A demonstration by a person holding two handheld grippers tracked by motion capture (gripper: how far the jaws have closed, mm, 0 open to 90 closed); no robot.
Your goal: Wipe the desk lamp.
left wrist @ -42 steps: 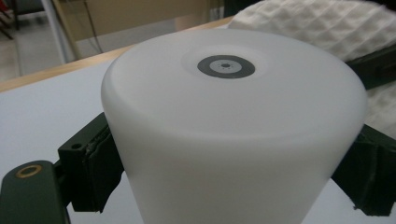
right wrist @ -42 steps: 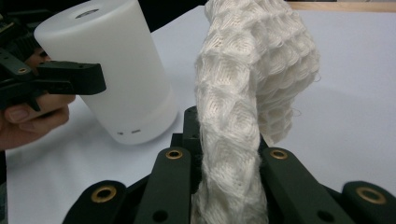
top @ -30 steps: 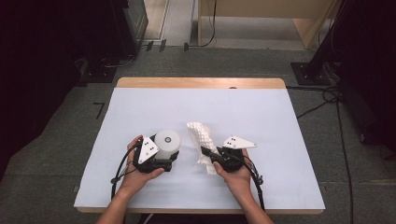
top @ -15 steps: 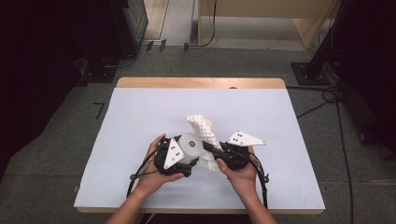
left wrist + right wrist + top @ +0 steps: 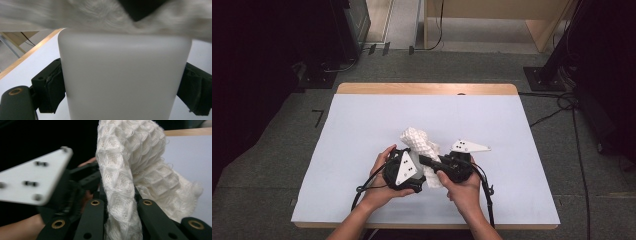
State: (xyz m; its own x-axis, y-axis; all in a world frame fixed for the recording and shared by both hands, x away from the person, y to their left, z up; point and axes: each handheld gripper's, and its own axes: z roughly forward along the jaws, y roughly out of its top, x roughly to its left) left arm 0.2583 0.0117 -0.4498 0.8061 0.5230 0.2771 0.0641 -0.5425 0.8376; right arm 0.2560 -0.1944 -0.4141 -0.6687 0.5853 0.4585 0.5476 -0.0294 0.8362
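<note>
A white waffle-weave cloth point(image 5: 421, 145) hangs bunched between the two grippers near the front middle of the counter point(image 5: 362, 120). In the right gripper view the cloth point(image 5: 130, 185) rises as a thick folded strip straight out from between the two black jaws, which press on it from both sides, so the right gripper point(image 5: 432, 162) is clamped on the cloth. Its upper part curls over and spreads to the right above the pale counter point(image 5: 190, 157).

A white plastic bottle point(image 5: 125, 80) with a smooth, rounded shoulder sits in the left gripper point(image 5: 125, 90). Its padded black jaws touch the bottle's sides, one on each side, so that gripper is closed on the bottle. The cloth point(image 5: 100, 17) lies blurred across the top of that view, touching or just above the bottle's upper edge; which of the two cannot be told.

From the high view, the left gripper point(image 5: 404, 172) and the right one are just beside each other, with the cloth between them and reaching up and away toward the middle of the counter. A person's left hand point(image 5: 379, 182) and right hand point(image 5: 462, 187) hold the grippers, the forearms coming in from the front edge. Black cables point(image 5: 362, 192) trail from the grippers toward that edge. The counter has a light sheet on top and a wooden rim point(image 5: 427, 89) at the far side, and stands on a grey floor point(image 5: 272, 150).
</note>
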